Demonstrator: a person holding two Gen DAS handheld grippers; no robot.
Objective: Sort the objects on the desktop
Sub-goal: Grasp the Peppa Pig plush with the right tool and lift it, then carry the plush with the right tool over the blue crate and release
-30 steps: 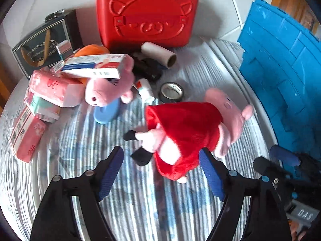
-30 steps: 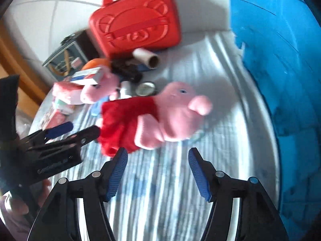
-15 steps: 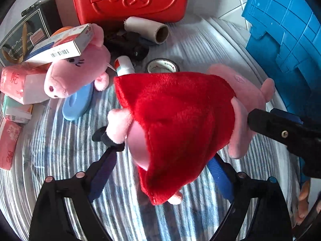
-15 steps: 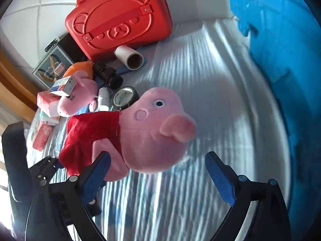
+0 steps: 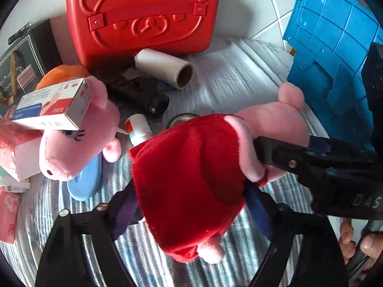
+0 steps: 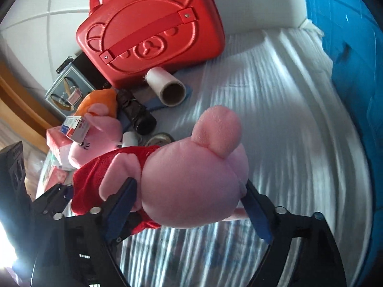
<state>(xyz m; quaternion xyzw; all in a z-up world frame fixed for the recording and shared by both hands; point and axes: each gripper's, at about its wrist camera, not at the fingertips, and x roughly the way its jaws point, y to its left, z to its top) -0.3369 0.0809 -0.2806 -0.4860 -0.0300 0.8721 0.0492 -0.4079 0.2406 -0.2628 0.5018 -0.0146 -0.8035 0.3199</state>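
Striped blue-and-white cloth (image 6: 275,100) covers the bench; a blue ribbed plastic crate (image 5: 335,55) stands at the right edge, a red hard case embossed with a bear face (image 5: 143,16) at top centre. Mid-frame lies the pink plush pig in a red dress (image 5: 191,172) — left tool (image 5: 191,205) pressing on its dress, right tool (image 6: 191,205) on its head, both having just been closing.
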